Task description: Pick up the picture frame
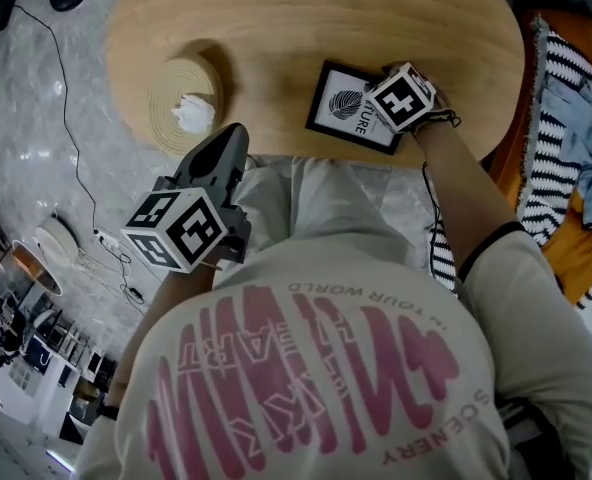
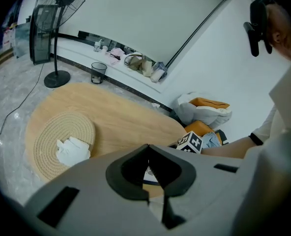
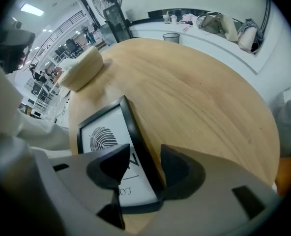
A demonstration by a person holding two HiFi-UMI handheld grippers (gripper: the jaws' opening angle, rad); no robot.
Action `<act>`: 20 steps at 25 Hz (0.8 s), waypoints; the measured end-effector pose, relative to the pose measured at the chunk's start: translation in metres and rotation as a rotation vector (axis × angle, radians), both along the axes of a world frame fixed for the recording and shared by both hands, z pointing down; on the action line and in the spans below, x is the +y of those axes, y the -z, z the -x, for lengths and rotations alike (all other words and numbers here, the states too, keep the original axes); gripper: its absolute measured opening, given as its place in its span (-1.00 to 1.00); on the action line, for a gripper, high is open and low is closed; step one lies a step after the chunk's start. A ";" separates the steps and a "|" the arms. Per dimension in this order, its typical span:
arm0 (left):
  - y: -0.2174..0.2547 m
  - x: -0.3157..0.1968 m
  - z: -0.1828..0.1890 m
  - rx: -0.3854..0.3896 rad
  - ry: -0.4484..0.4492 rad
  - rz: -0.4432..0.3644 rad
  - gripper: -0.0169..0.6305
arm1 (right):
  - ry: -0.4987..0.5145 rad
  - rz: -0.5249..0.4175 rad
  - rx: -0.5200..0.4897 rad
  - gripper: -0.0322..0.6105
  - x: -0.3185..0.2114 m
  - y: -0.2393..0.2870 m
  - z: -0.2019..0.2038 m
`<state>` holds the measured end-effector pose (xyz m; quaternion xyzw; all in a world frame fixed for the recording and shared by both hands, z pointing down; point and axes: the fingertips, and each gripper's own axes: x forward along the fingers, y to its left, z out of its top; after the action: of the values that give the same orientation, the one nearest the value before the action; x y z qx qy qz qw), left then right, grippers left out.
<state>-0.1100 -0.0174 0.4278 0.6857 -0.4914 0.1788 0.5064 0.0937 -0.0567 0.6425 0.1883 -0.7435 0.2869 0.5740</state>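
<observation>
An oval wooden desk (image 1: 296, 28) fills the scene ahead of me, with bare wood running from its middle to the far rim. A round woven mat (image 1: 166, 88) sits toward the left end, well apart from the picture frame (image 1: 348, 108). The frame lies flat at the right of the near side, its near corner just beside the desk's edge. My right claw (image 3: 145, 168) points steeply down over that corner. Its jaws are spread wide, the frame's black right-hand border runs between them, and neither pad presses on it. My left claw (image 2: 148, 151) hangs off the desk's near edge, clenched with nothing in it. A crumpled white paper (image 1: 193, 113) rests on the mat.
</observation>
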 end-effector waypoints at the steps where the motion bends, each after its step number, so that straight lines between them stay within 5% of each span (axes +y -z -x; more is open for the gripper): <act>1: 0.000 -0.001 0.000 0.001 0.002 0.000 -0.94 | 0.002 -0.003 0.001 -0.26 0.000 0.000 0.000; 9: 0.000 -0.009 -0.008 0.024 0.003 -0.002 -0.94 | -0.033 -0.014 -0.008 -0.31 0.000 0.001 0.001; 12: -0.002 -0.008 -0.009 0.026 0.006 0.001 -0.94 | -0.001 -0.013 -0.001 -0.48 0.002 0.002 0.002; 20: -0.007 -0.009 -0.001 0.024 0.049 0.013 -0.94 | 0.043 0.032 0.016 -0.48 0.004 0.000 0.002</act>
<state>-0.1088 -0.0269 0.4344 0.6722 -0.5009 0.1612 0.5209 0.0913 -0.0525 0.6424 0.1655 -0.7381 0.2848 0.5888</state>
